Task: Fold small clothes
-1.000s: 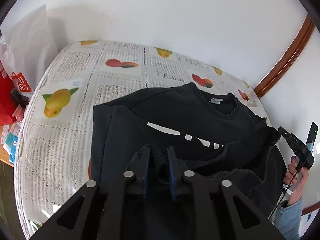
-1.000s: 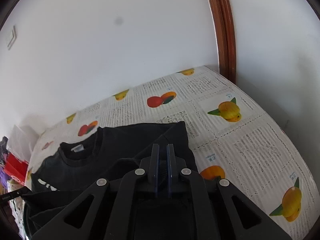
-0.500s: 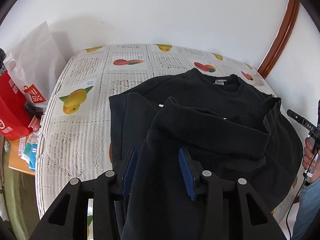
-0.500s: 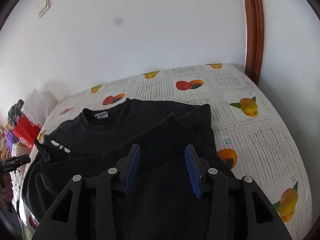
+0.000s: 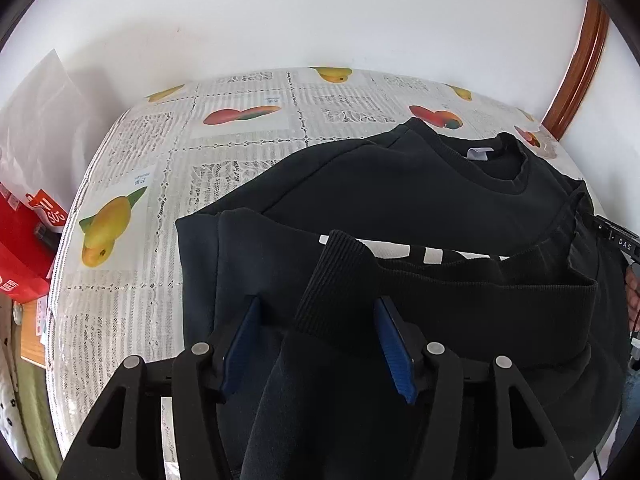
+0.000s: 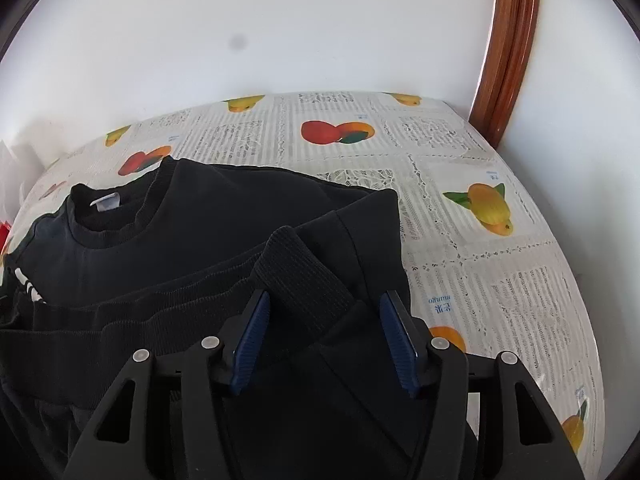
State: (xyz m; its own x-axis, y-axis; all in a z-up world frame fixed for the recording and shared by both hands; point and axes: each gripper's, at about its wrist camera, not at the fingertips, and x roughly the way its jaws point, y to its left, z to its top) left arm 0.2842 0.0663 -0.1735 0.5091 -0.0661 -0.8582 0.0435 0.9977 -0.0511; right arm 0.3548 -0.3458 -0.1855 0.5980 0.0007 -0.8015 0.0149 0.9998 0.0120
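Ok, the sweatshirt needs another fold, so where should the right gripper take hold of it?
On the ribbed hem band at the sweatshirt's near right corner, coming down from the near side. That thick band stands up in a ridge between the right gripper's opening jaws, easier to pinch than flat cloth.

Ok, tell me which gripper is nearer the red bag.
Left. The left gripper, jaws opening around the sweatshirt's hem, is at the table end beside the red bag; the right gripper, opening likewise, is at the far end by the wooden frame.
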